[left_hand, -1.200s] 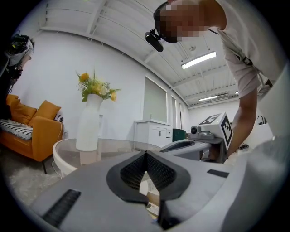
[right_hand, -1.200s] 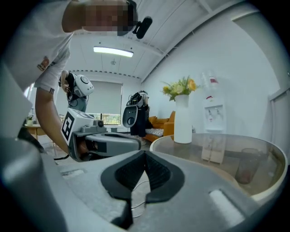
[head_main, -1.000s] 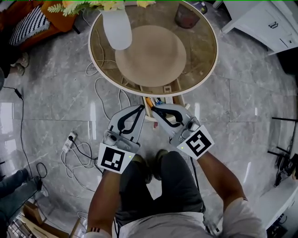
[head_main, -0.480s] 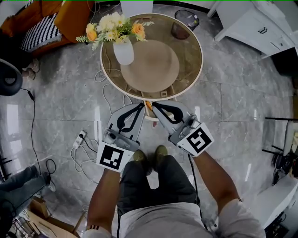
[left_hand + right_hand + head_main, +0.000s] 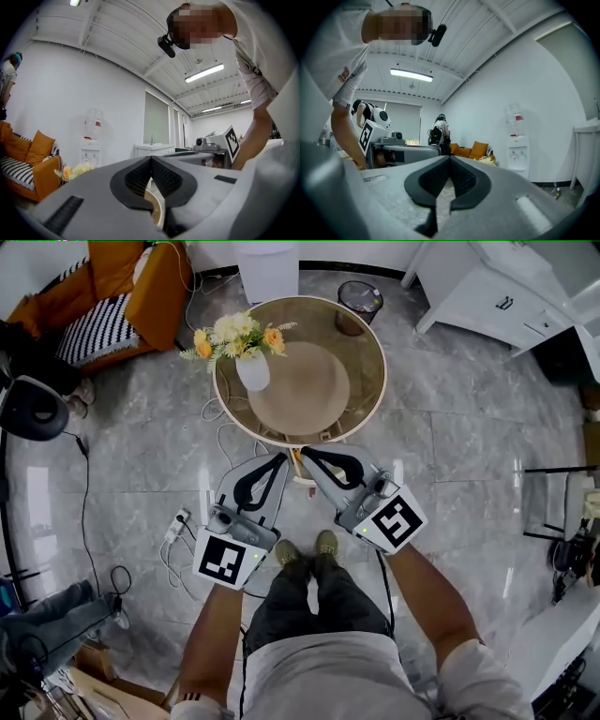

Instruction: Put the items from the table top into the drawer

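Holding two grippers level, we have the left gripper (image 5: pixel 280 458) and the right gripper (image 5: pixel 306 452) both pressed together and empty, tips close. Seen between those tips, one drawer (image 5: pixel 304 476) juts from under the one round table's (image 5: pixel 367 381) near rim, long axis running toward us. Farther on stands one flower vase (image 5: pixel 251 371) on the table top.

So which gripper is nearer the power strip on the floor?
Left. The left gripper hangs above and just right of the power strip; the right gripper is farther right.
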### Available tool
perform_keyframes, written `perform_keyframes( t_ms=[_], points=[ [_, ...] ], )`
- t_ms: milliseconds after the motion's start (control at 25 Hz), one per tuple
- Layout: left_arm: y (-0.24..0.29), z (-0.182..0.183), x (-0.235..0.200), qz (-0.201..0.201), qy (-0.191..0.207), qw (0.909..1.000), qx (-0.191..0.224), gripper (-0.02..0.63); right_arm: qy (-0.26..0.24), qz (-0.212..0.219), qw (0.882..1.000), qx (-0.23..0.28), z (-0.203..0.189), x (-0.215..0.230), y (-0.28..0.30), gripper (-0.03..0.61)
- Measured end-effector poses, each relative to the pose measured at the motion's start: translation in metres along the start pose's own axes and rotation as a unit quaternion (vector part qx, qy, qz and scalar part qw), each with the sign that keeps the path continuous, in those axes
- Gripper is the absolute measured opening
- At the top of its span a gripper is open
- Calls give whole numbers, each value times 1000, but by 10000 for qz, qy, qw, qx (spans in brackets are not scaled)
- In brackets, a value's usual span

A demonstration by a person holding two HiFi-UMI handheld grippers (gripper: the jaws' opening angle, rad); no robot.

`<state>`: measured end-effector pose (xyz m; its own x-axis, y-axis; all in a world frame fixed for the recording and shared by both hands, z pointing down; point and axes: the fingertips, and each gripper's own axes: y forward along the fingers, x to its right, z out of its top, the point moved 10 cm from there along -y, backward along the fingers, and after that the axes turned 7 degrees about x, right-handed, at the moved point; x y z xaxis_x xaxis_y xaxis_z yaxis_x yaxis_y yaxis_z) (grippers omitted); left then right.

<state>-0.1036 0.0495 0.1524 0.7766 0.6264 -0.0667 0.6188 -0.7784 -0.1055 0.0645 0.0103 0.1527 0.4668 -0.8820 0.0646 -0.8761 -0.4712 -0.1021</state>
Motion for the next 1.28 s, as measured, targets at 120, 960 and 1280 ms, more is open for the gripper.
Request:
perform_keyframes(
  t_ms=[120,960,1280],
  points=[
    [2,21,4,-49,32,10000,15,0,17,-18,10000,10,20,-4,-3,-1],
    [3,93,49,-312,107,9991,277,0,-332,-233,9989,232,90,-19,-45,-2],
    [-5,102,69,-489,171,9981,348,0,-443,-269,9984,220,102,-37,-63,-2]
  ],
)
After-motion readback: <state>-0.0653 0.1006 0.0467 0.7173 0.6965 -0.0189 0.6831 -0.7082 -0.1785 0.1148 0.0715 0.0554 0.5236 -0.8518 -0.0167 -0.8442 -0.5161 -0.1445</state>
